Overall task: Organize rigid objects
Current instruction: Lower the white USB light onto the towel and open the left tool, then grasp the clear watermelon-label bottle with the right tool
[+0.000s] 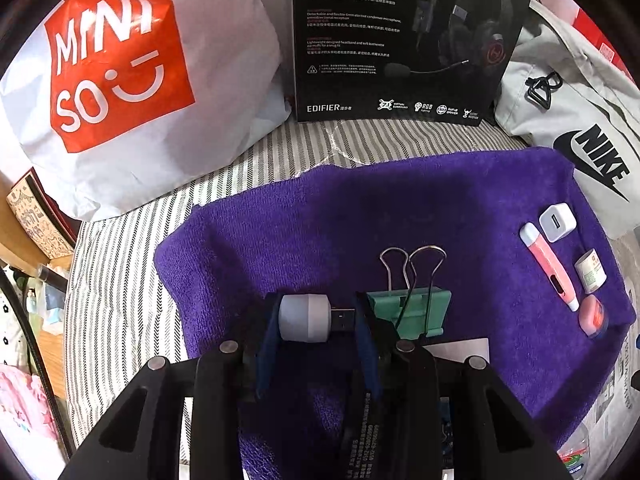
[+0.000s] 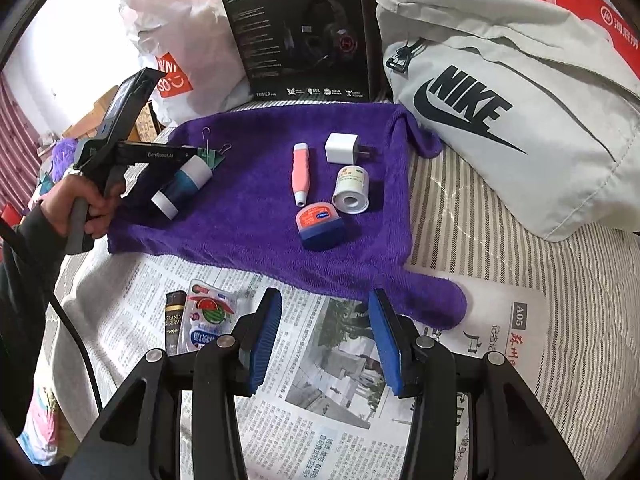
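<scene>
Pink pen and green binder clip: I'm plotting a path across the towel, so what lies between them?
Only bare purple towel. The right wrist view shows nothing between the pink pen and the green binder clip.

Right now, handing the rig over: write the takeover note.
Left gripper: shut on the USB night light, low over the purple towel, beside the green binder clip.
Right gripper: open, empty, over the newspaper.
Done: charger, pink pen, tape roll and balm tin grouped on the towel's right side.
Left: probably set the light down; snack packets sit on the newspaper.
</scene>
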Tool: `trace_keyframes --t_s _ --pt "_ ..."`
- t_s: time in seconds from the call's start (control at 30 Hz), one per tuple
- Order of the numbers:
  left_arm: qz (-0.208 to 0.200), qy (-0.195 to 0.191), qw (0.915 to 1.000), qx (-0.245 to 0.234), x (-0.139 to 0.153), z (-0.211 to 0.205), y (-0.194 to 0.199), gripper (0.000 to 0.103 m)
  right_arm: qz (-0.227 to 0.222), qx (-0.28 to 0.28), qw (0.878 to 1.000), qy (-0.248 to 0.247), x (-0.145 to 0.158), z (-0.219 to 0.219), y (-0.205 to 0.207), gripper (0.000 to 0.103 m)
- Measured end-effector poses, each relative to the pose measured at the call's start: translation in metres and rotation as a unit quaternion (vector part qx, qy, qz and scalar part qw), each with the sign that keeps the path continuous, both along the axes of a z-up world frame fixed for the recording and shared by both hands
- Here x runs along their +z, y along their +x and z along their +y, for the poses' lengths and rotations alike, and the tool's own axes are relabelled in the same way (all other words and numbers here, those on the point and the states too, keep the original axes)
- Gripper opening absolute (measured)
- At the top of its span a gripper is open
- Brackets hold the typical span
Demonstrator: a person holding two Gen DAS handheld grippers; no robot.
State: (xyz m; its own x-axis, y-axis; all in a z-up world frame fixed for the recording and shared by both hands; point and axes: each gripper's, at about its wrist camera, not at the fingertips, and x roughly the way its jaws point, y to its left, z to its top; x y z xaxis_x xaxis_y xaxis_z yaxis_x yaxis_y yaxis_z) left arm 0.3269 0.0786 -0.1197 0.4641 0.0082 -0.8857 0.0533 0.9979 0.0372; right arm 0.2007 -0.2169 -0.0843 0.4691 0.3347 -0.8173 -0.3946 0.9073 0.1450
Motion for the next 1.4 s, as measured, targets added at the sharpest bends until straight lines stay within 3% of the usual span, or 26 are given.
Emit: trace_keyframes --t_s 0.33,0.43,0.6,0.87,1.1,1.23,1.4 --pt "0.012 0.010 0.9999 0.006 0.002 -0.001 -0.008 0.040 -0.004 -0.004 1.000 0.002 0.005 -0.008 -0.009 0.046" --pt "0.009 -0.005 0.9998 0.018 0.007 0.002 -0.017 0.040 -0.004 -0.004 1.000 0.009 0.009 -0.009 -0.013 0.046" --pt "-0.022 0.003 0.9995 0.025 0.034 -0.002 -0.050 0.043 -0.001 0.015 1.000 0.022 0.011 0.006 -0.025 0.046" --pt "-0.068 -0.042 0.9964 0.029 0.068 -0.005 -0.123 0.048 0.024 0.051 0.998 0.040 -0.009 0.055 -0.038 0.050" --pt "-0.077 -0.085 0.9929 0.030 0.079 0.003 -0.166 0.049 0.033 0.036 0.999 -0.006 -0.035 0.084 -0.030 0.050" --pt "-0.074 -0.097 0.9921 0.028 0.073 0.001 -0.171 0.049 0.041 0.020 0.999 -0.015 -0.045 0.091 -0.025 0.050" --pt "-0.063 -0.120 0.9904 0.029 0.064 0.001 -0.174 0.049 0.022 0.024 0.997 -0.072 -0.047 0.104 -0.028 0.049"
